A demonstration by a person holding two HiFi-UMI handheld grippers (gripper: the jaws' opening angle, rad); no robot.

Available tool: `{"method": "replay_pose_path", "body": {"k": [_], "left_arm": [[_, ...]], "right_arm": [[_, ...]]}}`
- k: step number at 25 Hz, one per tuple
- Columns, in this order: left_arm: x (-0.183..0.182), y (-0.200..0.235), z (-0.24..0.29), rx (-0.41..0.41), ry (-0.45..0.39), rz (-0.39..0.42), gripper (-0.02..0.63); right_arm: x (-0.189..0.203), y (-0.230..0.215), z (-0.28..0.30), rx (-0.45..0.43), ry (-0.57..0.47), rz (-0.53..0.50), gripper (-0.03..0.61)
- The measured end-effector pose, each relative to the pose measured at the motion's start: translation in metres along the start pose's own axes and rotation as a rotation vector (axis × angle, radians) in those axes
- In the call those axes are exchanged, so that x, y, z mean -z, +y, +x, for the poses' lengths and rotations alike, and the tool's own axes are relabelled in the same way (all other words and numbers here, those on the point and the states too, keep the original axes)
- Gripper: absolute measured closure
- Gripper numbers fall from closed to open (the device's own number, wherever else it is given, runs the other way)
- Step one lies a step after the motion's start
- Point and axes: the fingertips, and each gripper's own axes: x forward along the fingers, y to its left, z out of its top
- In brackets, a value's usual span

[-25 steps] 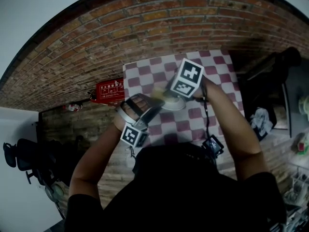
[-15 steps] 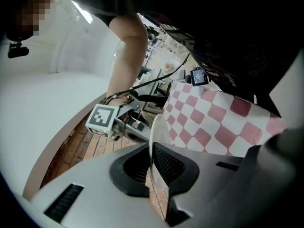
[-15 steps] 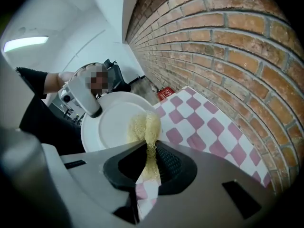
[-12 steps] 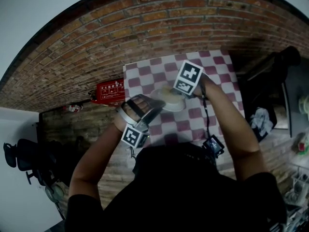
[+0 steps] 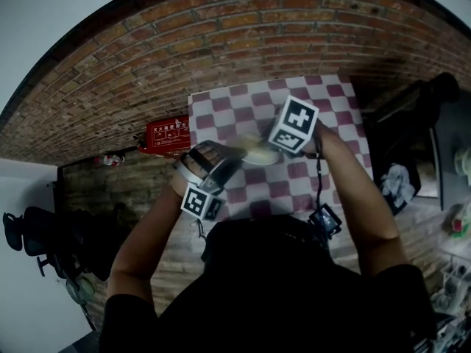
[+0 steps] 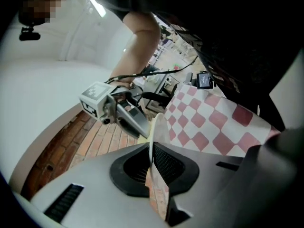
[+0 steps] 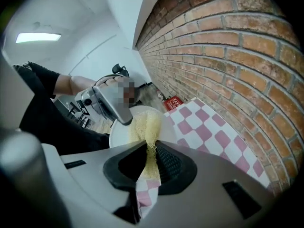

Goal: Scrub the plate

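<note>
A white plate is held tilted above the checked table. My left gripper is shut on the plate's rim; in the left gripper view the plate stands edge-on between the jaws of the left gripper. My right gripper is shut on a yellow scrub pad, which lies against the plate's face. In the right gripper view the pad is pinched in the right gripper, and the left gripper's body shows at the plate's far rim. From the left side the right gripper reaches the plate's upper edge.
A small black device with a cable lies at the near right of the pink-and-white cloth. A red box sits by the brick surface left of the table. Black chairs stand far left; cluttered shelves stand at the right.
The right gripper has slid a little to the right across the plate with the pad. The plate now shows flatter, more edge-on. The left gripper kept its hold and shifted only slightly.
</note>
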Motion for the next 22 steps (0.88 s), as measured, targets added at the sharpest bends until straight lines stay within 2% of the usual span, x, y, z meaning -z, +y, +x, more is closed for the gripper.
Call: {"method": "replay_pose_path", "body": {"k": [3,6,11,14,19,22], "left_arm": [[0.012,-0.008,0.000,0.022,0.025,-0.067,0.592],[0.024,-0.004,0.000,0.003,0.049,-0.137,0.592],[0.035,0.003,0.002,-0.016,0.057,-0.312,0.592],[0.041,0.000,0.003,-0.008,0.056,-0.474,0.594],[0.056,-0.005,0.010,-0.022,0.035,-0.770,0.594],[0.070,-0.010,0.012,-0.064,0.028,-0.995,0.595]], "right_arm": [[0.025,-0.011,0.002,0.007,0.022,0.057,0.526],[0.049,-0.025,0.003,0.031,0.036,0.115,0.525],[0.073,-0.050,0.002,0.099,0.027,0.191,0.525],[0.084,-0.055,0.001,0.124,-0.003,0.239,0.525],[0.093,-0.060,-0.001,0.098,-0.078,0.316,0.525],[0.103,-0.053,0.004,0.079,-0.088,0.341,0.525]]}}
